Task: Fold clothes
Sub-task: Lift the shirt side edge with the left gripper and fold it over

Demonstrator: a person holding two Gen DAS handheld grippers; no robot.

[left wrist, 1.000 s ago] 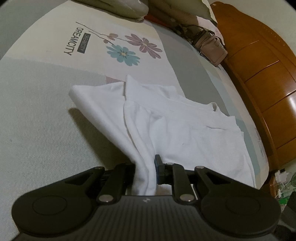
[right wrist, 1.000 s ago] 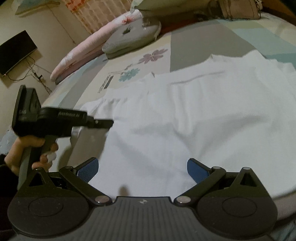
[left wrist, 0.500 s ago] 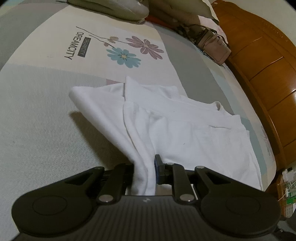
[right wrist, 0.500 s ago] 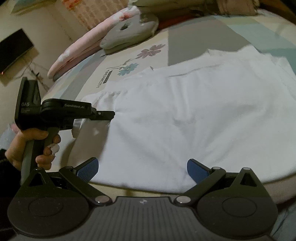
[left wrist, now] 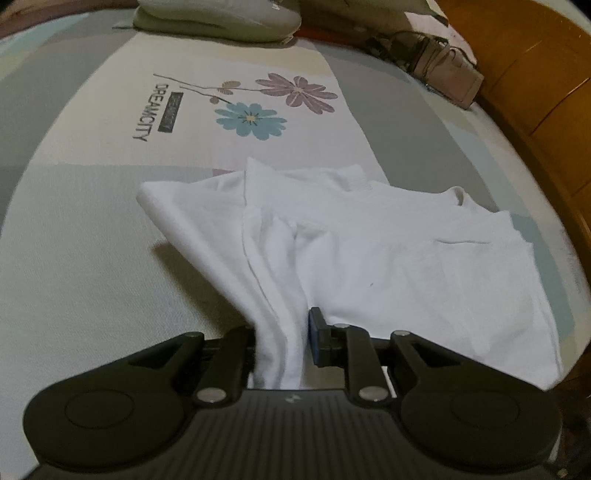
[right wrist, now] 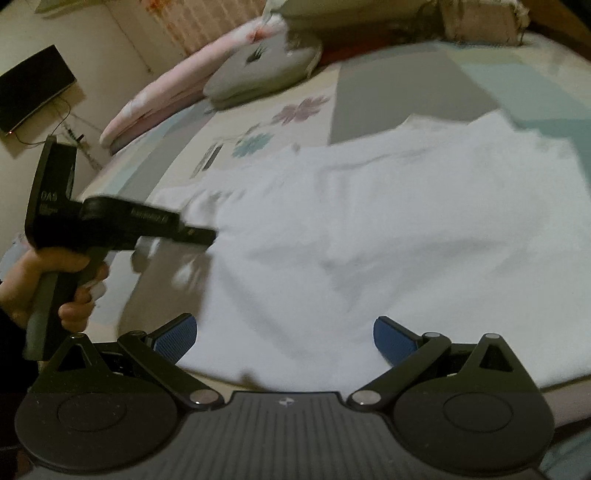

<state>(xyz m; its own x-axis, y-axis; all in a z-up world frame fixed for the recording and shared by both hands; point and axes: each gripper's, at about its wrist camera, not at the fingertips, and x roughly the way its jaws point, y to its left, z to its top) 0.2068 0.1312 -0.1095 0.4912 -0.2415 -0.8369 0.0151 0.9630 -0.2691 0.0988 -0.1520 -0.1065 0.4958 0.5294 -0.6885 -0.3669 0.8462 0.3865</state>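
Observation:
A white garment (left wrist: 388, 251) lies spread on the bed, its near left part bunched and drawn up. My left gripper (left wrist: 282, 336) is shut on that bunched fold, the cloth squeezed between the pads. In the right wrist view the same white garment (right wrist: 369, 236) fills the middle of the bed, blurred. My right gripper (right wrist: 284, 338) stands open above the garment's near hem, nothing pinched between its blue pads (right wrist: 393, 338). The left gripper (right wrist: 199, 234) shows at the left there, held by a hand (right wrist: 48, 280), its tip at the garment's left edge.
The bedsheet (left wrist: 240, 118) carries printed flowers and lettering. A grey pillow (left wrist: 218, 20) and a beige bag (left wrist: 443, 70) lie at the far end. A wooden headboard (left wrist: 535, 92) runs along the right. A pink pillow (right wrist: 177, 88) and a wall screen (right wrist: 33, 92) are at left.
The left gripper has lifted and tilted, still gripping the fold, so more of the far bed shows. The right view has shifted and blurred; its jaws stay wide.

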